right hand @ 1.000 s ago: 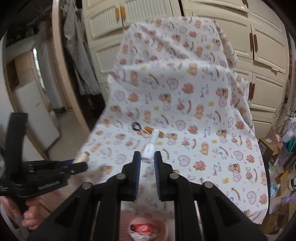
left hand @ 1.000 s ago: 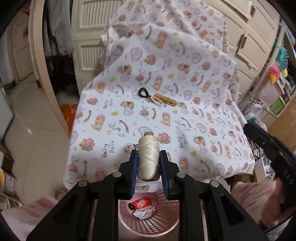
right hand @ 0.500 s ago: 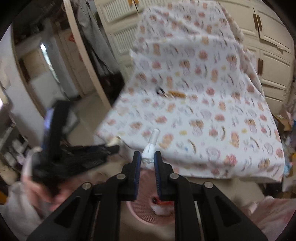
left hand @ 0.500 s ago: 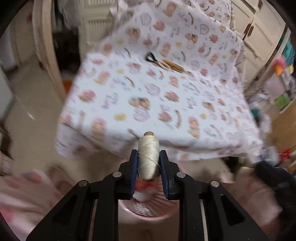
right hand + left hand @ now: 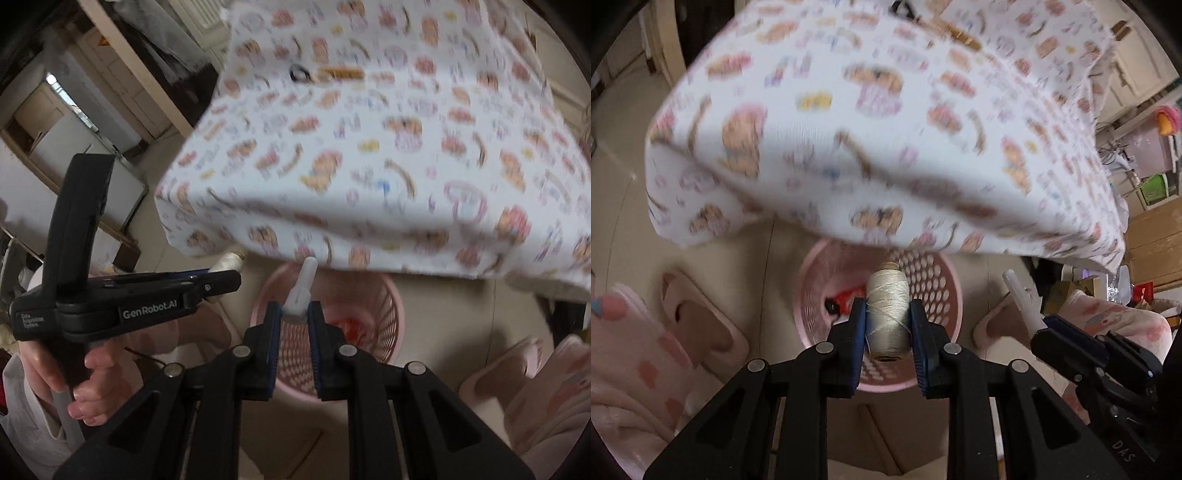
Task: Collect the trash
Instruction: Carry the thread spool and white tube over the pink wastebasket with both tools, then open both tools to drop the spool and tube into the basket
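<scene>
My left gripper (image 5: pixel 888 314) is shut on a cream thread spool (image 5: pixel 888 308), held upright above a pink perforated basket (image 5: pixel 945 295) on the floor. A red wrapper (image 5: pixel 846 297) lies inside the basket. My right gripper (image 5: pixel 295 314) is shut on a small white plastic tube (image 5: pixel 303 284), which hangs over the same basket (image 5: pixel 380 314). In the right wrist view the left gripper (image 5: pixel 225 282) shows side-on at the left with the spool (image 5: pixel 229 260) at its tip. In the left wrist view the right gripper (image 5: pixel 1043 325) and its tube (image 5: pixel 1021 295) sit at the right.
A table under a bear-print cloth (image 5: pixel 886 129) overhangs the basket's far side. A dark loop and a brown stick-like item (image 5: pixel 340 72) lie on the cloth. Pink slippers (image 5: pixel 698 325) stand on the floor either side of the basket. Cupboards and clutter fill the right.
Both grippers have dropped from above the table to just over the basket, tilting downward. The spool and the tube stay gripped.
</scene>
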Available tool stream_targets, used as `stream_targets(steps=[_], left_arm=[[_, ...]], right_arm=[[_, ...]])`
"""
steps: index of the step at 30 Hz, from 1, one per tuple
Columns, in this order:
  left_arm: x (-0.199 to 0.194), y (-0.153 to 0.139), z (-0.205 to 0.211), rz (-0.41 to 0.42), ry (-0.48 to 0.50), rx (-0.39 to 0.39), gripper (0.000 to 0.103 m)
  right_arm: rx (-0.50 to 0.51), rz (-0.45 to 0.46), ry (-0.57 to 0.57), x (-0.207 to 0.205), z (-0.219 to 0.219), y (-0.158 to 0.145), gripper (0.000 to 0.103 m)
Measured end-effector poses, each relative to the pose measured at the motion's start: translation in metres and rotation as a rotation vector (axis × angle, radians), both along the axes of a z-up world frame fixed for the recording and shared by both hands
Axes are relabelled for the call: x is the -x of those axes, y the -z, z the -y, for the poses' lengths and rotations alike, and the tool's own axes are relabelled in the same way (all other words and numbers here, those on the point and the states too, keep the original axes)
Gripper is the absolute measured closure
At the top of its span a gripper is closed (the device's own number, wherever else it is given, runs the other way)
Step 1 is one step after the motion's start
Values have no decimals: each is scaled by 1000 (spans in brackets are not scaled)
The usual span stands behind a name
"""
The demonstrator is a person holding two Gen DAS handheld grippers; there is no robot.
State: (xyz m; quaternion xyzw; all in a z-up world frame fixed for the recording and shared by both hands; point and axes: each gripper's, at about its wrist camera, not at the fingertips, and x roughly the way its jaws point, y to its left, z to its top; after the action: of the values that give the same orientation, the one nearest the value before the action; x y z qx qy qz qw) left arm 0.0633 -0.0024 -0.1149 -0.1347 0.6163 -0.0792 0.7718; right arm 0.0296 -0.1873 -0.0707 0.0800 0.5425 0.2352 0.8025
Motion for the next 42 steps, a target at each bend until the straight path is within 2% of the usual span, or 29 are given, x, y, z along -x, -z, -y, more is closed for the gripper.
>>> stream_targets(steps=[7, 9, 11, 13, 17, 25, 28, 34, 35, 37, 38, 39, 40, 42], left_arm=[[-2, 46, 6, -174, -3, -12, 81], [-2, 61, 6, -238, -20, 31, 81], [2, 77, 0, -313, -63, 108, 81], [4, 87, -5, -358, -93, 128, 81], [2, 96, -7, -377, -104, 107, 81], [2, 116, -2, -410, -82, 13, 81], [2, 116, 0, -414, -71, 8, 80], [2, 109, 0, -392, -69, -39, 65], [1, 104, 0, -376, -66, -64, 56], [0, 93, 2, -335, -52, -117, 47], [-2, 84, 2, -301, -42, -133, 47], [-3, 75, 2, -267, -34, -146, 46], [-4, 65, 2, -228, -27, -166, 41], [-3, 45, 1, -145, -16, -207, 38]], right_arm=[[46, -171, 41, -12, 1, 50, 89], [68, -215, 57, -16, 1, 65, 89], [92, -259, 60, -20, 0, 82, 89], [138, -289, 73, -23, -2, 99, 89], [169, -369, 86, -23, 2, 128, 89], [270, -404, 86, -20, -1, 152, 89], [256, -414, 96, -20, 3, 151, 87], [260, -410, 127, -22, 10, 148, 74], [258, -408, 133, -23, 11, 148, 72], [259, -388, 145, -24, 13, 144, 66], [267, -364, 150, -24, 13, 138, 64], [277, -343, 155, -24, 13, 133, 58], [287, -319, 162, -24, 13, 127, 53], [287, -268, 170, -23, 13, 112, 49]])
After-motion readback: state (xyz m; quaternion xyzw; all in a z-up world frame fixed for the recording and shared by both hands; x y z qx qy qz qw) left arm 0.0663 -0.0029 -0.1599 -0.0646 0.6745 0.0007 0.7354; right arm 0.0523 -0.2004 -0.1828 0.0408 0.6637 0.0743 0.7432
